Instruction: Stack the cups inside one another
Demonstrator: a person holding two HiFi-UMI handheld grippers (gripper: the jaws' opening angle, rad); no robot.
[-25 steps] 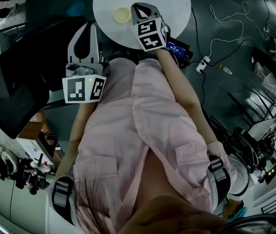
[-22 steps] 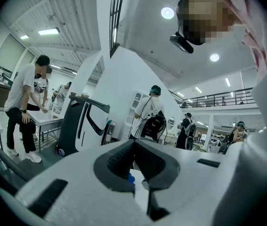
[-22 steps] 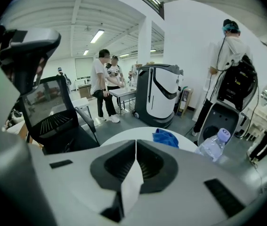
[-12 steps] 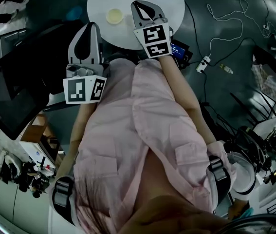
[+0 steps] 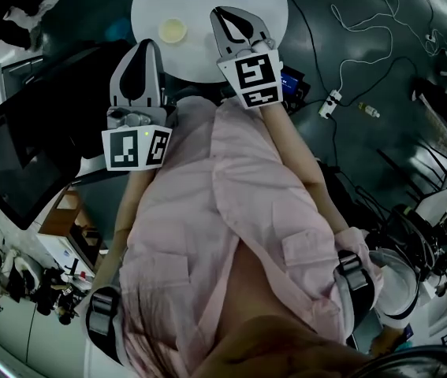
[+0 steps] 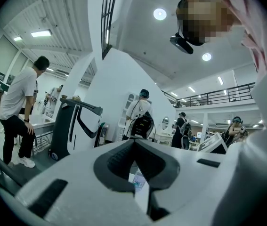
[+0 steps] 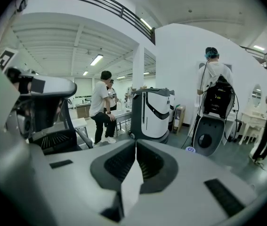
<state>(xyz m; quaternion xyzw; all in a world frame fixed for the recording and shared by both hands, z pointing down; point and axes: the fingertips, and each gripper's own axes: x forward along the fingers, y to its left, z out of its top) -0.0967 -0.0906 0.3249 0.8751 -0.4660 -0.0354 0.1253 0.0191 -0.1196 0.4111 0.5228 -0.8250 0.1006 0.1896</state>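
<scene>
- Head view: the round white table (image 5: 274, 10) is seen shifted up-frame.
- The right gripper (image 5: 225, 16), lifted clear of it, and the left gripper (image 5: 145, 47) are both kept clenched, empty.
- The small pale-yellow cup (image 5: 173, 30) is left unstacked, left of the right jaws.

Right gripper (image 5: 223, 16) matt plastic shell; table (image 5: 195, 57) smooth; shirt (image 5: 231, 211) cloth.

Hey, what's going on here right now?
A person is at a round white table, holding a gripper in each hand. The left gripper and right gripper are both shut and empty. A yellow cup sits on the table, untouched.
</scene>
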